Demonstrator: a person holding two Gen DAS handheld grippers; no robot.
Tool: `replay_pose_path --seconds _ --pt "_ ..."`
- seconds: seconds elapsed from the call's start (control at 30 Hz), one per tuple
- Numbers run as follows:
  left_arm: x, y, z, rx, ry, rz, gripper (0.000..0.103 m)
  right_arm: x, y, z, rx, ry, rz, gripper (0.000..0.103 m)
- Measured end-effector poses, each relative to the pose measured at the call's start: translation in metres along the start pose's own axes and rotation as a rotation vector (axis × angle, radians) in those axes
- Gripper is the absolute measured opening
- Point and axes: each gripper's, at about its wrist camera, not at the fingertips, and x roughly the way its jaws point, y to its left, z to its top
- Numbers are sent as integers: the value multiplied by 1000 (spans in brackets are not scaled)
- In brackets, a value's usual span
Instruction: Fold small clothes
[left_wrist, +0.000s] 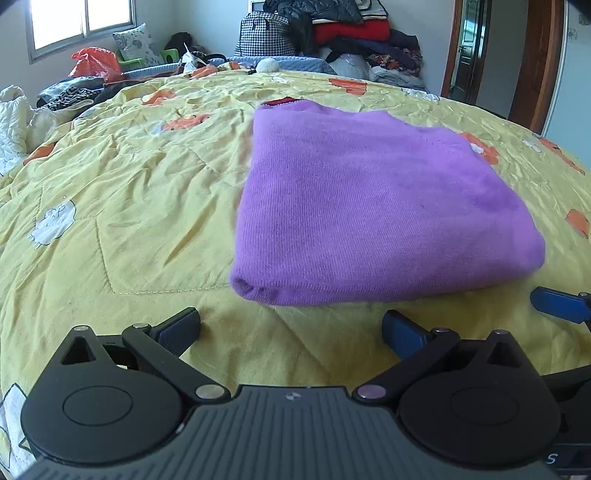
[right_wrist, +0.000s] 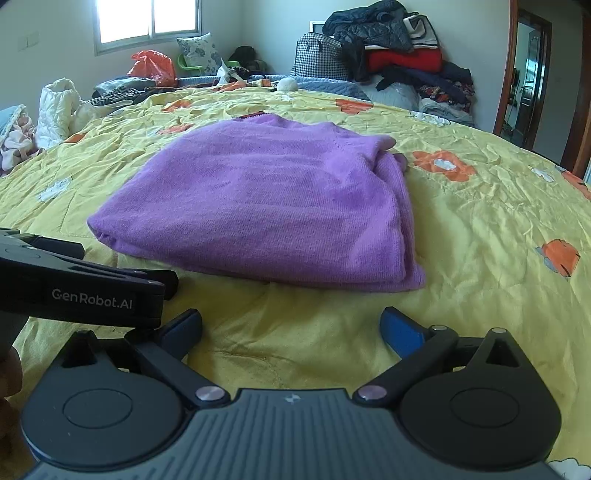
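From where I sit, the purple garment (left_wrist: 376, 206) looks already folded into a thick, roughly square bundle, lying on the yellow flowered quilt (left_wrist: 122, 206) that covers the bed, so my worry is mostly about undoing good work. The bundle's edge toward my right, as the right wrist view shows it, is a stack of loose layers (right_wrist: 402, 236) with a bit of cloth poking out at the garment's far corner; if I bring a finger in low there and catch only the top layer, I judge the fold will peel open. The quilt under the garment is soft and creased, so a grab at the garment's near hem could pinch quilt along with it and drag the whole bundle askew. The two tools also sit close together just short of the garment's near edge, and I could knock one against the other if I move either sideways. The left hand-held gripper (left_wrist: 291, 325) has its fingers spread wide with nothing between them, hovering over bare quilt on my side of the garment. The right hand-held gripper (right_wrist: 291, 325) is likewise spread wide and empty, near the garment's near edge and not touching it.
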Motion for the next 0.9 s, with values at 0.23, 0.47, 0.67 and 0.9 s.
replay_pose_path --seconds 0.23,0.47,0.67,0.9 --pt "0 0 -2 -1 -10 1 103 0 0 0 3 1 2 103" --pt "-1 0 -2 -1 -7 0 103 -1 2 0 16 6 -12 103" --pt "0 1 -1 5 0 -5 103 -1 4 0 25 6 -23 103" --pt "1 1 1 9 6 -8 103 -1 4 0 25 6 -23 103"
